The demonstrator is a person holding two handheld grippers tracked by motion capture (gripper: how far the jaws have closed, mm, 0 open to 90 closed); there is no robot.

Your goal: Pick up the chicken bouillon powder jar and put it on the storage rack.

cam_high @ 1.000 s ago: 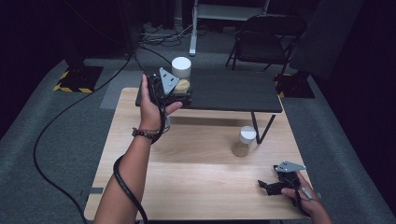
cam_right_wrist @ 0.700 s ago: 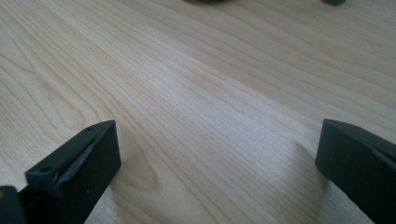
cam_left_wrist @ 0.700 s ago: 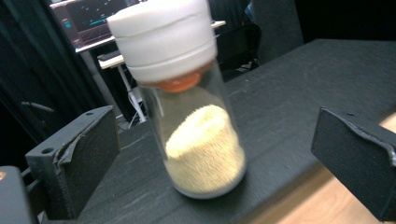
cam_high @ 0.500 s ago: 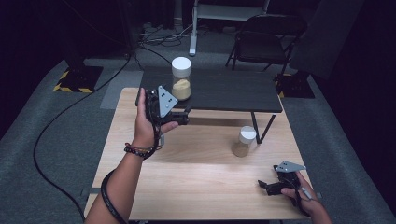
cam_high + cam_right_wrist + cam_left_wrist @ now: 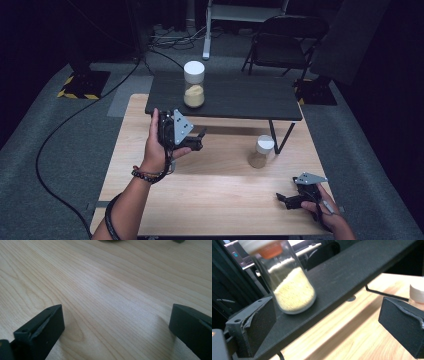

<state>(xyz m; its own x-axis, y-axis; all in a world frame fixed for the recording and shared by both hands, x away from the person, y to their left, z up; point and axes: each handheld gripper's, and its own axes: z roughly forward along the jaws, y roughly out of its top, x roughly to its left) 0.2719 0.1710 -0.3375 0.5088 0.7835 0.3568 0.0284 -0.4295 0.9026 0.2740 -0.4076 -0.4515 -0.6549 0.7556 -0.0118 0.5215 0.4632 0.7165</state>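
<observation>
High view and both claw views of one moment. The tall jar (image 5: 194, 84), white-lidded and roughly half filled with pale yellow grains, stands upright on the black riser shelf (image 5: 235, 97) toward that shelf's left end; all places below are given relative to this jar.

The left claw (image 5: 200, 140) is held in the air by the left hand (image 5: 157, 145), nearer the person than the jar and just off the shelf's front edge. Its jaws stand wide apart and grip nothing. In the left claw view the jar (image 5: 289, 282) appears between the two jaws but farther off, not touching either; its lid is blurred at the top edge of the view.

A shorter jar (image 5: 262, 151), also white-lidded and holding tan grains, stands on the wooden worktop (image 5: 210, 190) to the right of and nearer the person than the tall jar, beside one of the shelf's thin black legs (image 5: 280, 137).

The right claw (image 5: 286, 199), in the right hand (image 5: 327, 210), lies low over the worktop well apart from the tall jar, near the worktop's front right corner. In the right claw view its jaws are spread wide with bare wood grain (image 5: 112, 297) between them; it holds nothing.

A bead bracelet (image 5: 145, 175) circles the left wrist, and a black cable (image 5: 60, 145) trails over the grey floor to the jar's left.
</observation>
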